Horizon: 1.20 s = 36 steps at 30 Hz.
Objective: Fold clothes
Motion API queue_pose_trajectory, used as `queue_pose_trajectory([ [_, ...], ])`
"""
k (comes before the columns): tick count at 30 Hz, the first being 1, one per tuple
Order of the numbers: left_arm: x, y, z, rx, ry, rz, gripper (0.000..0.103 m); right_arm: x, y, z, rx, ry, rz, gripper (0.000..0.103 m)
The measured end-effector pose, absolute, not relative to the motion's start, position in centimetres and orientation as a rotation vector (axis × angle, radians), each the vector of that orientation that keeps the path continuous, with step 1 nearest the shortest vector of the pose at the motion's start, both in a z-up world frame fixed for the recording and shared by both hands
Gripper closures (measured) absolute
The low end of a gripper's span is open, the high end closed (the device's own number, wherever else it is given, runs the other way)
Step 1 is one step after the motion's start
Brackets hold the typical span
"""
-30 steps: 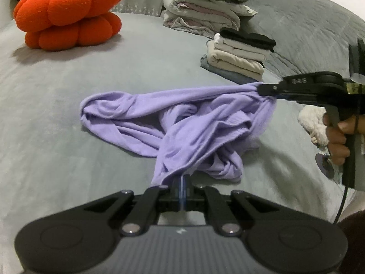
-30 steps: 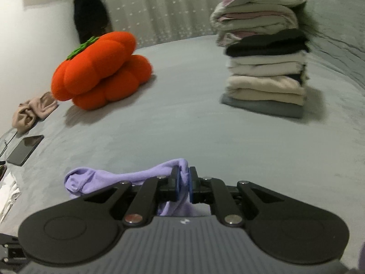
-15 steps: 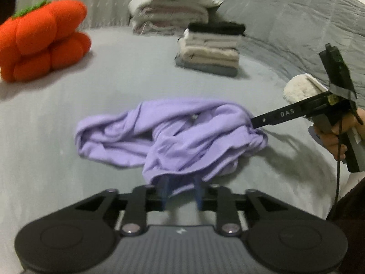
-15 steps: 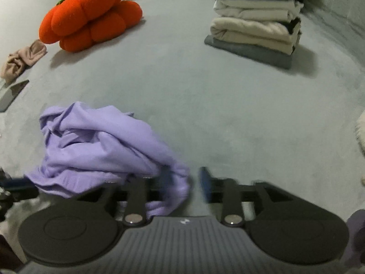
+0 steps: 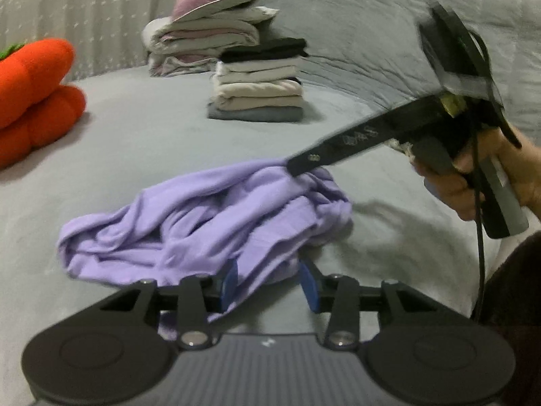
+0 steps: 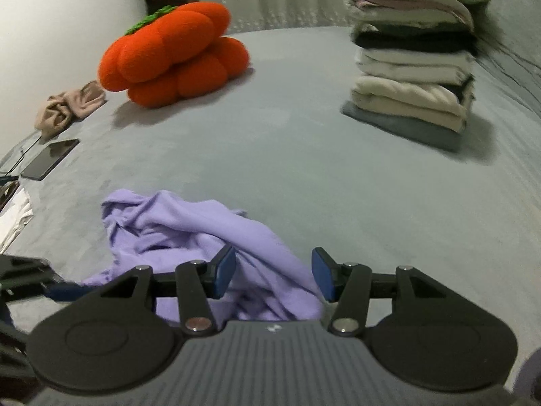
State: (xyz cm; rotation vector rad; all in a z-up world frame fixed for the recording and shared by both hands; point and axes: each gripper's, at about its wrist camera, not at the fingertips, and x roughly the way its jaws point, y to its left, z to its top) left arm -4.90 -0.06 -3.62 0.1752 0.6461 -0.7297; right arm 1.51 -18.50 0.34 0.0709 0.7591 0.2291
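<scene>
Now both claws, left claw (image 5: 267, 282) and right claw (image 6: 273, 276), gape wide over the crumpled purple garment (image 5: 203, 223)

Right tongs (image 6: 274, 275) spread wide, blue pads (image 6: 224, 272) apart over the near edge of a crumpled lilac garment (image 6: 189, 237); cloth bunched between and beneath the pads, touching neither clearly; heaped on a grey bed (image 6: 287, 155); far left, an orange pumpkin cushion (image 6: 172, 54) with green stalk; beside it, further left, a beige scrunched cloth (image 6: 67, 108); nearer, a dark phone (image 6: 50, 158) lying flat; far right, a tall stack of folded clothes (image 6: 412, 67), cream, black and grey; at the near left edge, part of the left tongs (image 6: 64, 290), state unclear.
</scene>
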Motion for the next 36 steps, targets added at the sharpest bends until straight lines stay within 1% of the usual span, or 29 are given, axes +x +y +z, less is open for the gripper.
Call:
queue_pose_trajectory([
  [8,-4.6,-2.4,-4.4,0.246,0.593,-0.701,0.062,3.6,-15.1,0.1,0.023,0.731,0.255,0.049],
  [11,-4.3,-2.6,-4.6,0.232,0.6,-0.684,0.068,4.4,-14.1,-0.3,0.013,0.728,0.258,0.049],
  [13,-4.1,-2.7,-4.8,0.214,0.612,-0.668,0.076,4.9,-13.5,-0.7,0.002,0.724,0.252,0.05],
  [14,-4.0,-2.6,-4.9,0.205,0.617,-0.66,0.078,5.1,-13.2,-0.9,-0.003,0.722,0.245,0.055],
  [15,-4.0,-2.5,-4.9,0.197,0.619,-0.653,0.08,5.3,-13.0,-1.2,-0.006,0.722,0.239,0.074],
  [16,-4.0,-2.4,-4.8,0.188,0.617,-0.648,0.082,5.5,-13.0,-1.3,0.002,0.726,0.23,0.09],
  [22,-4.3,-0.8,-3.9,0.114,0.579,-0.622,0.089,5.6,-15.0,-0.4,0.124,0.689,0.158,0.094],
  [29,-3.8,2.3,-2.7,-0.031,0.563,-0.597,0.091,4.6,-19.2,1.2,0.216,0.631,0.012,0.094],
  [33,-3.5,4.2,-2.2,-0.12,0.562,-0.557,0.092,4.1,-21.0,1.2,0.212,0.631,-0.049,0.095],
  [36,-3.1,5.3,-2.1,-0.155,0.556,-0.491,0.093,3.7,-22.3,1.1,0.21,0.631,-0.094,0.101],
])
